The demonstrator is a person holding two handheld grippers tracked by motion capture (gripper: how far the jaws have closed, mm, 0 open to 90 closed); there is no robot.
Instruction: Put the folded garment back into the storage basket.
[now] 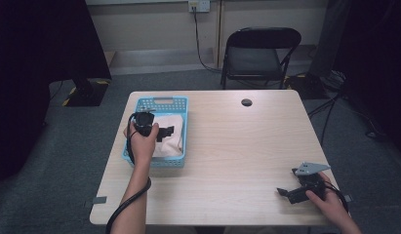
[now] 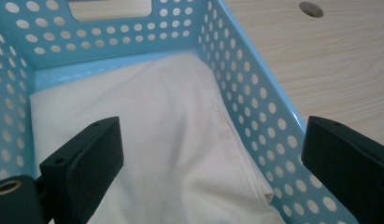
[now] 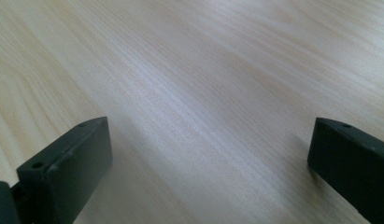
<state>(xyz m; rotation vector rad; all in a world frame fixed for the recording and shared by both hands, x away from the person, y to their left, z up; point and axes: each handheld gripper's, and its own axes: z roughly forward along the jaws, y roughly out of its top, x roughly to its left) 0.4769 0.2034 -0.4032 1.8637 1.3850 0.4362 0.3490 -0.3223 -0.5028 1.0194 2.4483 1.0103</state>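
Note:
A light blue perforated basket (image 1: 138, 105) stands on the left half of the wooden table (image 1: 237, 141), with a folded cream cloth (image 1: 170, 136) lying in it. My left gripper (image 1: 165, 132) hovers over the basket, open, nothing between its jaws. In the left gripper view the cloth (image 2: 171, 140) lies below the wide-apart jaws, inside the basket's holed wall (image 2: 255, 107). My right gripper (image 1: 285, 193) rests near the table's front right corner, open, pointing left. In the right gripper view only bare tabletop (image 3: 203, 93) lies between its jaws.
A small dark round hole (image 1: 246, 102) sits in the table near its far edge. A black folding chair (image 1: 259, 56) stands behind the table. Cables (image 1: 330, 105) run on the floor at the right.

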